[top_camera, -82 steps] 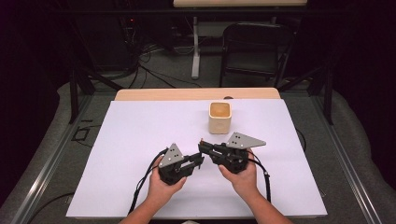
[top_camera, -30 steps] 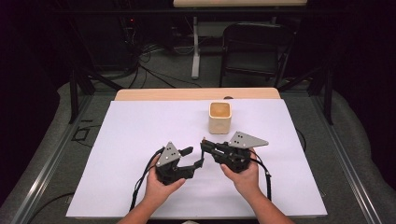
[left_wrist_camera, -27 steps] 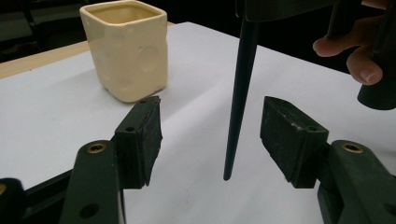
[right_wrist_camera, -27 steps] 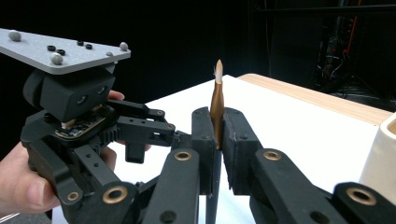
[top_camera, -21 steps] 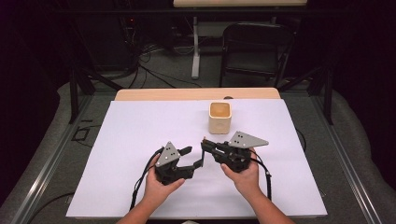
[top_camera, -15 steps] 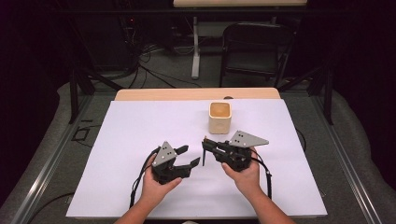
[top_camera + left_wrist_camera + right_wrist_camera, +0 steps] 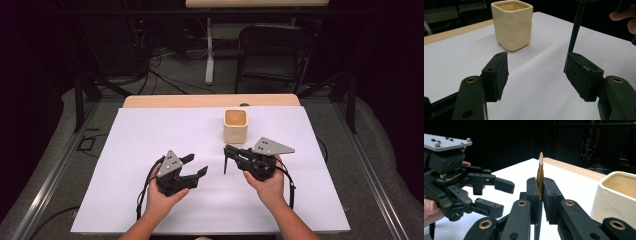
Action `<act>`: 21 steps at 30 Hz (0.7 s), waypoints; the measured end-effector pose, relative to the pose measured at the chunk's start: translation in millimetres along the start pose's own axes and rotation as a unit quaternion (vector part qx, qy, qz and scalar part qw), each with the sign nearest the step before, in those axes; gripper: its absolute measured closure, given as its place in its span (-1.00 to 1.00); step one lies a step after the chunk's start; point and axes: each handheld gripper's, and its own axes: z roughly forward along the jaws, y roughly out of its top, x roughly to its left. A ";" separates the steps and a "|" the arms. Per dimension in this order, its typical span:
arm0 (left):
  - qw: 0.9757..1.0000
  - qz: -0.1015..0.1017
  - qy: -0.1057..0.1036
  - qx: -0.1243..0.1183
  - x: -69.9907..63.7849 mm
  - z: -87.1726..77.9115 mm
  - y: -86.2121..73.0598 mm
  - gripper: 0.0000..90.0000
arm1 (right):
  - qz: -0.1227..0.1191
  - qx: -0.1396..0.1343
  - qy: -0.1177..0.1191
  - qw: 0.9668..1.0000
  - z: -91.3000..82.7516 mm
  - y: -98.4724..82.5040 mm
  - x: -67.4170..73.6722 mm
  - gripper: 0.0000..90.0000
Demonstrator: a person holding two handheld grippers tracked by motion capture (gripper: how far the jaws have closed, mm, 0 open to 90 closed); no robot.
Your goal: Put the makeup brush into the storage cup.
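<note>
The brush [image 7: 540, 173] stands upright, clenched in the right tongs [image 7: 539, 191] — bronze ferrule and pale tip up, dark handle hanging toward the bench [image 7: 150, 130]. It is held near the cup [image 7: 235, 125], on the person's side of it. The left tongs [image 7: 539, 72] have just been opening; nothing is between them, the handle just past one pad. Likely next: carry the brush over the cup's mouth, keep it plumb, lower it well inside before letting go — and keep the left tongs clear.

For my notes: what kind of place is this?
Probably a lab or recording studio: a table covered with white paper, black surroundings, loose cables on the floor, and an empty chair behind.
</note>
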 end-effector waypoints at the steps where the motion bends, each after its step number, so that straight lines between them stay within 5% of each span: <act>1: 1.000 -0.001 0.002 0.001 0.7 -0.2 -1.0 -0.23 | 0.004 -0.003 -0.004 1.000 -2.0 0.4 -2.7 0.86; 21: 1.000 -0.014 0.021 0.005 8.5 0.9 -4.3 -0.25 | -0.015 -0.006 -0.068 0.998 -23.0 3.7 -23.6 0.86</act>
